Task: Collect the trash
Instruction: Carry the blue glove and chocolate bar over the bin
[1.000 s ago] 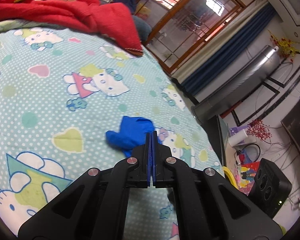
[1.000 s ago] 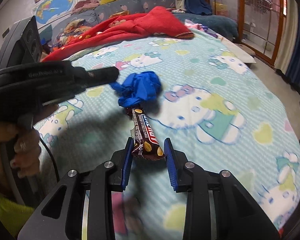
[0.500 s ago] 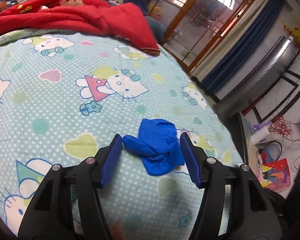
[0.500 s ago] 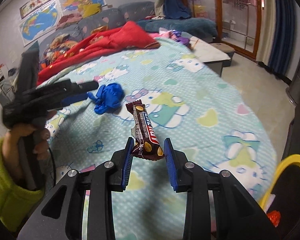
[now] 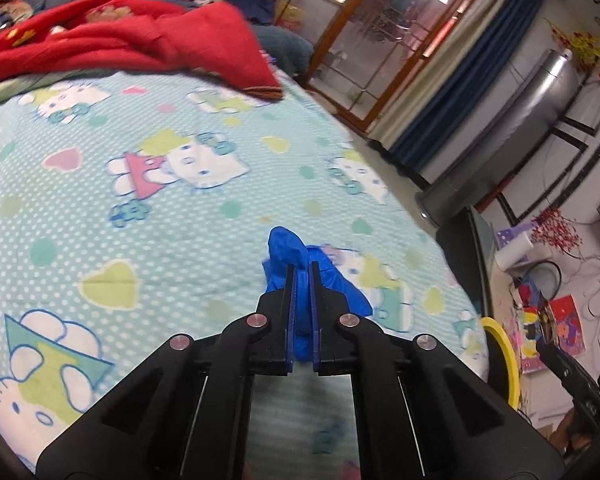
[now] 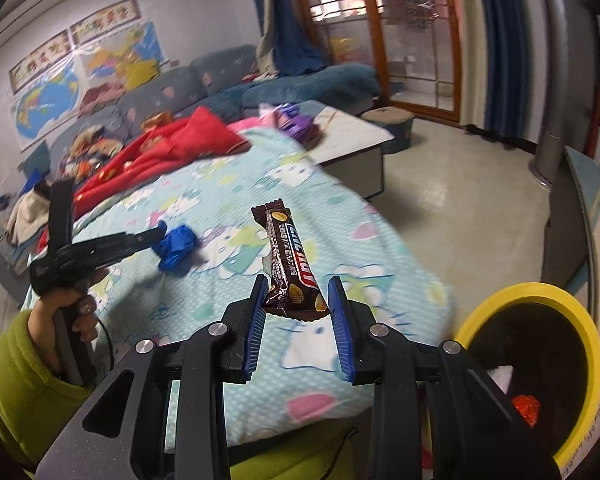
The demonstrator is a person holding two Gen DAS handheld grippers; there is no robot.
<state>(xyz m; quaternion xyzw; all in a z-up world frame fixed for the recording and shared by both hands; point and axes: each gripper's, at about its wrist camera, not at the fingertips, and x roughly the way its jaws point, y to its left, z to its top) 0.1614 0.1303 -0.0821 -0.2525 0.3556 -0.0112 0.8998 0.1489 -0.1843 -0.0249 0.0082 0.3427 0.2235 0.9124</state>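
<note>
Left tongs: our left gripper (image 5: 302,276) is pressed together on the crumpled blue glove (image 5: 286,248), which bunches out ahead of the fingertips.
Glove's place: it sits on the bedsheet (image 5: 148,216), about mid-bed; from the right wrist view it looks barely off the fabric, if at all.
Right tongs: our right gripper (image 6: 298,294) pinches the lower end of a brown snack bar wrapper (image 6: 288,256), which stands up and away from us, clear of the bed.
Bin: a black bin with a yellow rim (image 6: 500,298) stands on the floor beside the bed, just right of the right gripper; some scraps already lie inside.
Doing it well: we should keep both grips firm, carry the wrapper over the bin's mouth before we let go, and lift the glove straight up so that it does not drag on the sheet.
Risk: we judge the glove's limp tail could snag or slip free.
Surface: a soft, pale blue cartoon-cat sheet, with a red blanket (image 5: 140,40) heaped at the far end.
Room: sofa and wall maps behind, wood-framed glass doors, blue curtains, tiled floor.
</note>
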